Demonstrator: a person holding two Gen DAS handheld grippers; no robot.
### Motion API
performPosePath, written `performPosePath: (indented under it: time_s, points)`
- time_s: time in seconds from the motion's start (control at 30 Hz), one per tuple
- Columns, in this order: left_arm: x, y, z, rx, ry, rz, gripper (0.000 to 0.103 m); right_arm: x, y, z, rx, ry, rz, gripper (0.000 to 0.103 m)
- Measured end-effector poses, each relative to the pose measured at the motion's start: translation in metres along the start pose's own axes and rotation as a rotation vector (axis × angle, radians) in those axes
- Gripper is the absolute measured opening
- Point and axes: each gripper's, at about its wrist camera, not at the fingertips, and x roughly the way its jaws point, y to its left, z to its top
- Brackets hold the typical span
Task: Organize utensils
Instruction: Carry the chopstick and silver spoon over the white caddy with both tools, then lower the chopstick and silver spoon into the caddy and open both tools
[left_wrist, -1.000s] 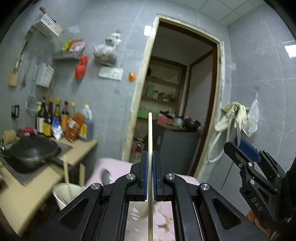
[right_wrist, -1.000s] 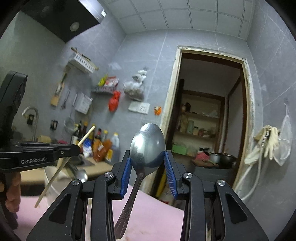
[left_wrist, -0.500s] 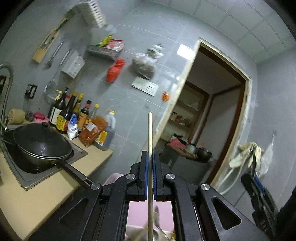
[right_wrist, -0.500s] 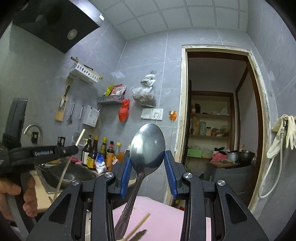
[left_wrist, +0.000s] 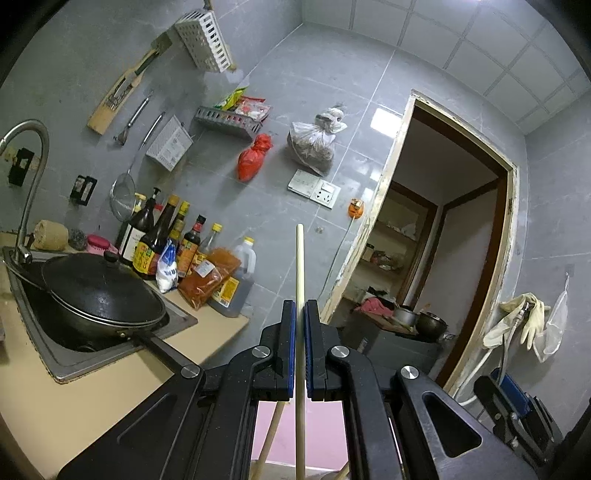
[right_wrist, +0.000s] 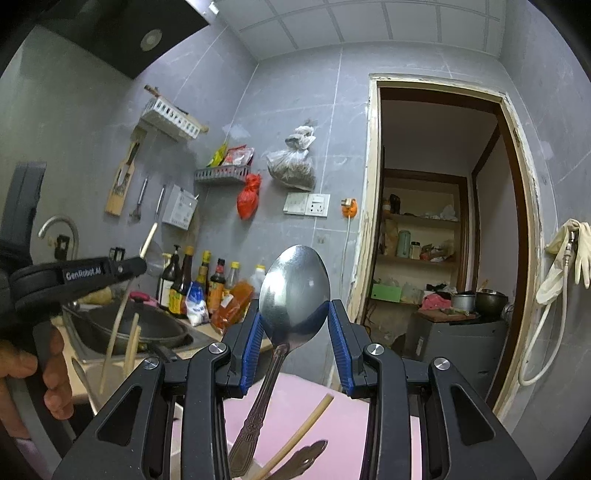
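My left gripper is shut on a pale wooden chopstick that stands upright between its blue pads. In the right wrist view that same left gripper appears at the left, held by a hand, with the chopstick slanting down from it. My right gripper is shut on a metal spoon, bowl up, handle hanging down between the fingers. Another chopstick and a metal utensil handle lie below on a pink surface. A further chopstick stands beside the held one.
A black wok sits in the sink on the beige counter, with sauce bottles behind it. A tap rises at the left. Racks and bags hang on the grey tiled wall. An open doorway is at the right.
Both grippers have swung left toward the counter and sunk a little. The left gripper rolled, and the wok and bottles came into fuller view. Both grips stayed the same.
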Motion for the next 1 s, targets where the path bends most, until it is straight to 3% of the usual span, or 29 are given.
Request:
performPosePath:
  time_s: [0.17,0.37,0.43,0.57,0.73,0.87,1.0]
  points:
    - [-0.003,-0.002,-0.011,0.035,-0.006,0.017,0.003,0.000,0.006,-0.011,-0.029,0.023,0.005,0.033]
    - [-0.006,-0.007,-0.024,0.096,0.080,-0.005,0.004,0.000,0.010,-0.022,-0.048,0.065,0.033,0.035]
    - [-0.007,-0.008,-0.029,0.110,0.111,-0.018,0.008,-0.001,0.010,-0.024,-0.043,0.073,0.039,0.041]
    - [-0.012,-0.009,-0.033,0.101,0.148,-0.043,0.035,-0.003,0.009,-0.023,-0.037,0.079,0.049,0.042]
    - [-0.017,-0.015,-0.027,0.109,0.191,-0.047,0.036,-0.009,0.005,-0.014,-0.014,0.070,0.048,0.048]
    - [-0.020,-0.025,-0.026,0.145,0.218,-0.027,0.042,-0.016,0.000,-0.010,0.017,0.074,0.045,0.051]
    - [-0.026,-0.035,-0.025,0.179,0.240,0.000,0.051,-0.024,-0.008,-0.009,0.060,0.088,0.037,0.066]
